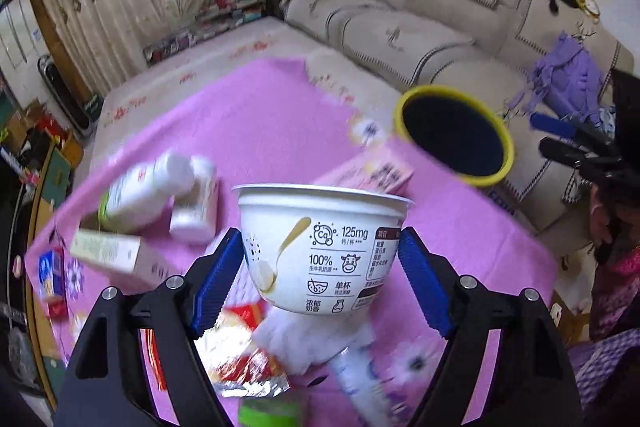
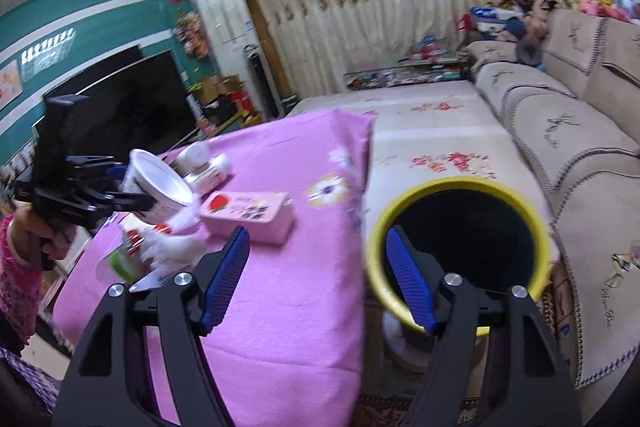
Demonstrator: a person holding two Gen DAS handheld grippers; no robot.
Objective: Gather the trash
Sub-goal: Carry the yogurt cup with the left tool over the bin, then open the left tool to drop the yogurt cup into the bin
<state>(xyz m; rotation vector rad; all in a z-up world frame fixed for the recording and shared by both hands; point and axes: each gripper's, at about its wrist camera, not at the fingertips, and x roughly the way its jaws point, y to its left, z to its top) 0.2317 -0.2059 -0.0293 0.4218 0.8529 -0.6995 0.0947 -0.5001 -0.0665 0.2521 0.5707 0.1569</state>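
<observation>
Left gripper (image 1: pixel 320 259): blue ribbed pads set against both sides of a white yogurt cup (image 1: pixel 324 247), which is held upright and raised above the surface (image 1: pixel 260 131). Cup printed with a cow face and black text; mouth open.

Below the cup, 6 o'clock in the left wrist view: red and silver foil wrapper (image 1: pixel 248 367), crumpled white tissue (image 1: pixel 316 343), white tube (image 1: pixel 356 375) and a green cap (image 1: pixel 272 413), all blurred.

At 9 to 10 o'clock of the cup: cream carton (image 1: pixel 108 255), white bottle (image 1: pixel 140 195) lying on its side, and a small white box (image 1: pixel 196 211) beside it.

Behind the cup, 1 o'clock: pink carton (image 1: pixel 376 175) lying flat on the pink flowered cloth that covers the surface.

Right gripper (image 2: pixel 318 275): jaws standing apart, nothing between them. Its left pad hangs over the pink cloth; its right pad stands in front of the bin rim.

Yellow-rimmed bin (image 2: pixel 460 251): dark inside, standing just off the surface edge at 3 o'clock in the right wrist view, at 2 o'clock of the cup in the left wrist view.

Person's hand (image 2: pixel 36 239), pink knitted sleeve, at 9 o'clock in the right wrist view, carrying the left gripper.

Farther off: beige sofa (image 1: pixel 400 35), cream curtains (image 2: pixel 360 7), dark television (image 2: pixel 120 99).
</observation>
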